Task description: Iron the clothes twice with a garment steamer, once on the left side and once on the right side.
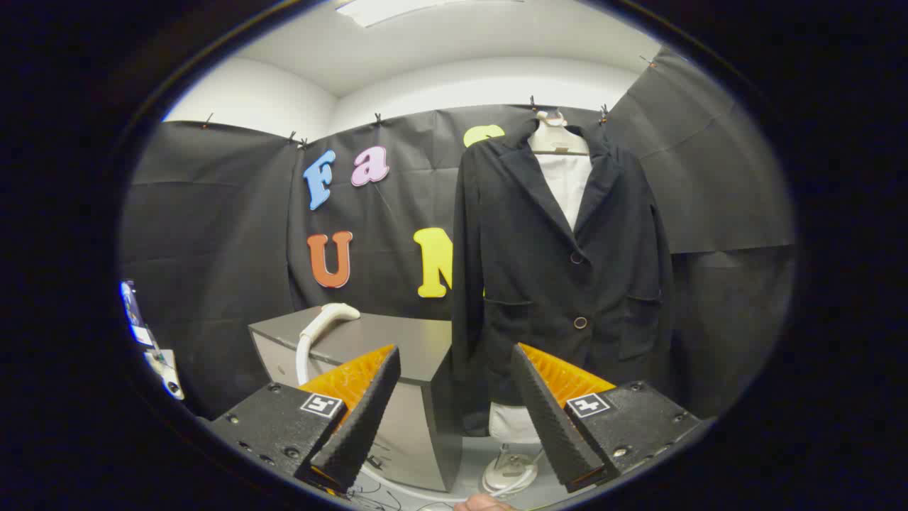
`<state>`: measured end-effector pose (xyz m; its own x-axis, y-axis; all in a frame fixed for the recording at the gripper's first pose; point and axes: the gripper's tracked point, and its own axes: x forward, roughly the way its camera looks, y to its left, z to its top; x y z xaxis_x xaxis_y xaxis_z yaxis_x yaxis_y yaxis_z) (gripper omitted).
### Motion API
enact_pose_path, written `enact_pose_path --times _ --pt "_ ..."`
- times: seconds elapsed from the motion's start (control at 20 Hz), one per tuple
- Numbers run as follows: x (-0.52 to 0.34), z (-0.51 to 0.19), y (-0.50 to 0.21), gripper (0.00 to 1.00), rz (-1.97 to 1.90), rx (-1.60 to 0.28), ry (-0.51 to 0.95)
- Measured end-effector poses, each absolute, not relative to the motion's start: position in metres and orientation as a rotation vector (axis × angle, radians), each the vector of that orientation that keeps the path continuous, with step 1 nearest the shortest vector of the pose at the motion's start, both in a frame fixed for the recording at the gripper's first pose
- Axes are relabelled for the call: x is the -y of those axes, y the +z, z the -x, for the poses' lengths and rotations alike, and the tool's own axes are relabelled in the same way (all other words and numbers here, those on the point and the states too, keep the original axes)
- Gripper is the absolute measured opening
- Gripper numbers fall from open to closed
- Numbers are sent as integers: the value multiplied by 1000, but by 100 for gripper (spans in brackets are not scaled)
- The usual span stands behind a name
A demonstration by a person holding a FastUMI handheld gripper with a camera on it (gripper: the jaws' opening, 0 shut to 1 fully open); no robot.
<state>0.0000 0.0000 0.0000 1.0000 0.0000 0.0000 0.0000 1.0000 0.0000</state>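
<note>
A: Status of the tool (454, 419)?

B: Fingers are held wide apart, nothing btwn them, nothing gripped. It's aimed fwd at the booth, roughly level, w/ the worktop (418, 341) just ahead of the left finger and the jacket (567, 277) ahead of the right one.

A: Steamer located?

B: A white steamer head w/ hose (323, 323) is seen lying on the far-left part of the worktop, the hose dropping down over the worktop's near-left edge. It's beyond the left finger, not touched. Cable or hose is also seen on the floor below, btwn the fingers; can't be told whether it's the same line.

A: And the clothes?

B: Dark jacket, buttoned, is hung on a mannequin stand (509, 468) to the right of the worktop, just beside it. White torso is visible at the collar and below the hem. Jacket's well beyond the fingers.

A: Progress, as judged?

B: Prob. nothing's done yet. Steamer isn't picked up, so neither the left nor the right pass can be counted as started. Left to do: steamer head to be reached and gripped, carried over to the jacket, one pass down the left side, one down the right.

A: Anything else noted?

B: A bit of a hand (486, 502) is seen at the near edge, below the fingers. Some small items are hung on the far-left wall; too small to be identified.
</note>
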Motion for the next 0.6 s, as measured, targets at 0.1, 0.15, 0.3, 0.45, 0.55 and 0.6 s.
enact_pose_path --times 0.1,0.15,0.3,0.45,0.55,0.6 --pt "2 -1 -1 100 -4 -2 -11" --pt "4 0 -1 100 -4 -3 -18" --pt "6 1 0 100 3 9 -43" --pt "11 6 3 100 15 25 -77" --pt "11 8 2 100 23 27 -93" --pt "11 10 1 100 27 28 -100"
